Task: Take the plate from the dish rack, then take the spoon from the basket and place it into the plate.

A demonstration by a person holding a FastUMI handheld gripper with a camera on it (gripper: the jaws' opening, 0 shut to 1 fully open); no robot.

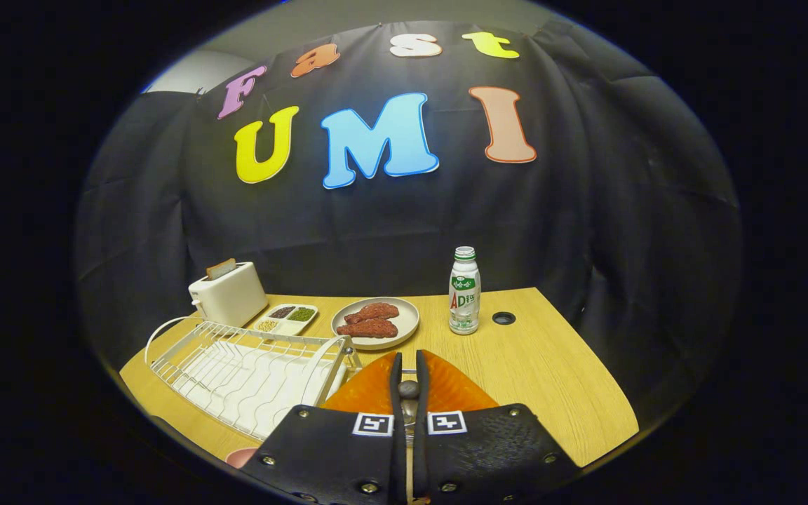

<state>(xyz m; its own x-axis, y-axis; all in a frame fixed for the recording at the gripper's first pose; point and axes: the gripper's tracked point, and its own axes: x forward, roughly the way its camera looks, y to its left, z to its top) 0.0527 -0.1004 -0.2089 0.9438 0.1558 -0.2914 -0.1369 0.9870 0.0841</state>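
textured gripper [408, 379] plates, square markers, screws

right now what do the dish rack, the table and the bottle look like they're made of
Dish rack: thin white wire, probably coated metal, over a ribbed white tray that looks plastic. Table: light wood-grain top, maybe laminate. Bottle: pale plastic by its look, green cap. The gripper is shut on a small rounded thing, over something orange.

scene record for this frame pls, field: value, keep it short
gripper: fingers nearly closed on a thin spoon handle, pressing from both sides
plate: orange plate on the table just beyond the fingers, beside the dish rack
dish rack: white wire rack, holds no dishes
far side: toaster, divided tray of grains, beige plate with meat, bottle
surface: wooden table
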